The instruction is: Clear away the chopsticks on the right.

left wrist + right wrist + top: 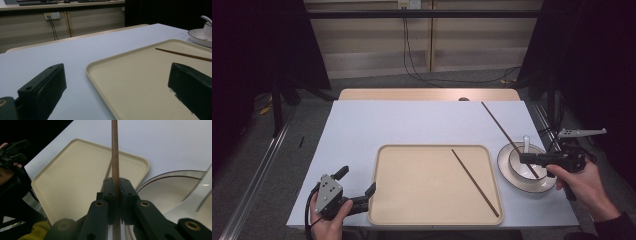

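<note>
Chopstick [507, 136] pinched in our right gripper [528, 159] slants above the bowl [524, 166] by the tabletop's right edge; our left gripper [357, 186], jaws wide, straddles the tray's [422, 200] near-left corner.

My left gripper [357, 187] sits low at seven o'clock, jaws spread wide. My right gripper [526, 158] at four o'clock points toward nine, jaws clamped tight.

There are no words, numbers, labels or signs to read in these pictures. The flat cream plastic tray [432, 200], the thin brown wooden chopsticks [475, 181] and the white round plate with a dark rim [503, 165] are all plain, with no writing on them.
</note>
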`<action>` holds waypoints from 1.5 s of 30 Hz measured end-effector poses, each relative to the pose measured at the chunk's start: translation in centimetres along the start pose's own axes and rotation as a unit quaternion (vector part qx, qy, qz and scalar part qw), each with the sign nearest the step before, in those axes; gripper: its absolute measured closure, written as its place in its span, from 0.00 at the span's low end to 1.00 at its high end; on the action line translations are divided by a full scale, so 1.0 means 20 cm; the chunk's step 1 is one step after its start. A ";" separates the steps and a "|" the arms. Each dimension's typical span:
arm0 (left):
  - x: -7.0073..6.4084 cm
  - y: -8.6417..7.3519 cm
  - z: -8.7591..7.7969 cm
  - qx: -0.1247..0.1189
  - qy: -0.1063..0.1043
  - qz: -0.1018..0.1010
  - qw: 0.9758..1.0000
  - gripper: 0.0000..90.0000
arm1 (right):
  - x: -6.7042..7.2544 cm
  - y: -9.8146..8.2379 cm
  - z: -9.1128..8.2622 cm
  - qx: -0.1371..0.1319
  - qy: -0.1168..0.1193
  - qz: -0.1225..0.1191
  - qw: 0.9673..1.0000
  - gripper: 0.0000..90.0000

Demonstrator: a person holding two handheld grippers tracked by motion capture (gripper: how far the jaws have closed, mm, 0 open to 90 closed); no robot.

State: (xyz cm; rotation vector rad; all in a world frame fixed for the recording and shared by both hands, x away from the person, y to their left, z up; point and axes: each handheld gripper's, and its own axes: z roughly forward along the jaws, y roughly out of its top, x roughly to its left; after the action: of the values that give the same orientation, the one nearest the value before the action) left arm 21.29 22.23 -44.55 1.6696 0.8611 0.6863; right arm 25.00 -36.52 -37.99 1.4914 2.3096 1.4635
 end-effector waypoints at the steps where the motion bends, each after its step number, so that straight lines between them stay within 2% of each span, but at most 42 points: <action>1: 0.00 0.00 0.00 0.000 0.001 0.000 1.000 0.02 | 0.02 -0.01 0.02 0.004 0.001 0.003 1.000 0.94; 9: 0.00 0.00 0.00 0.001 0.003 0.005 1.000 0.02 | 0.11 -0.07 0.10 0.020 0.013 0.024 0.999 0.94; 10: 0.00 0.00 0.00 0.000 0.000 0.000 1.000 0.02 | 0.12 -0.08 0.11 0.022 0.013 0.026 0.999 0.94; 16: 0.00 0.00 0.00 0.002 0.002 0.003 1.000 0.02 | 0.19 -0.14 0.20 0.035 0.006 0.035 0.999 0.94; 22: 0.01 0.00 0.00 0.002 -0.001 0.004 1.000 0.02 | 0.23 -0.16 0.29 0.030 -0.002 0.058 0.998 0.94; 28: 0.00 0.00 0.00 0.001 0.003 0.004 1.000 0.02 | 0.28 -0.23 0.37 0.053 0.001 0.073 0.996 0.94; 31: 0.00 0.00 0.00 0.002 0.000 0.000 1.000 0.02 | 0.29 -0.25 0.40 0.059 -0.004 0.072 0.996 0.94; 33: 0.00 0.00 0.00 0.001 0.000 -0.001 1.000 0.02 | 0.29 -0.28 0.44 0.073 -0.004 0.076 0.994 0.94; 35: 0.00 0.00 0.00 0.003 0.002 0.005 1.000 0.02 | 0.30 -0.29 0.46 0.083 -0.006 0.074 0.994 0.94; 41: 0.00 0.00 0.00 0.000 0.001 0.000 1.000 0.02 | 0.31 -0.33 0.49 0.100 -0.015 0.077 0.992 0.94; 44: 0.00 0.00 0.00 0.002 0.003 0.006 1.000 0.02 | 0.31 -0.35 0.51 0.105 -0.018 0.074 0.992 0.94; 45: 0.00 0.00 0.00 0.002 0.000 0.001 1.000 0.02 | 0.31 -0.35 0.52 0.109 -0.018 0.075 0.991 0.94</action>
State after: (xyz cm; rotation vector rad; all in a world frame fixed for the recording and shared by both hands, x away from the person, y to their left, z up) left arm 21.30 22.20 -44.57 1.6747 0.8614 0.6875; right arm 21.71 -25.71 -46.10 1.7649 2.4520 1.2327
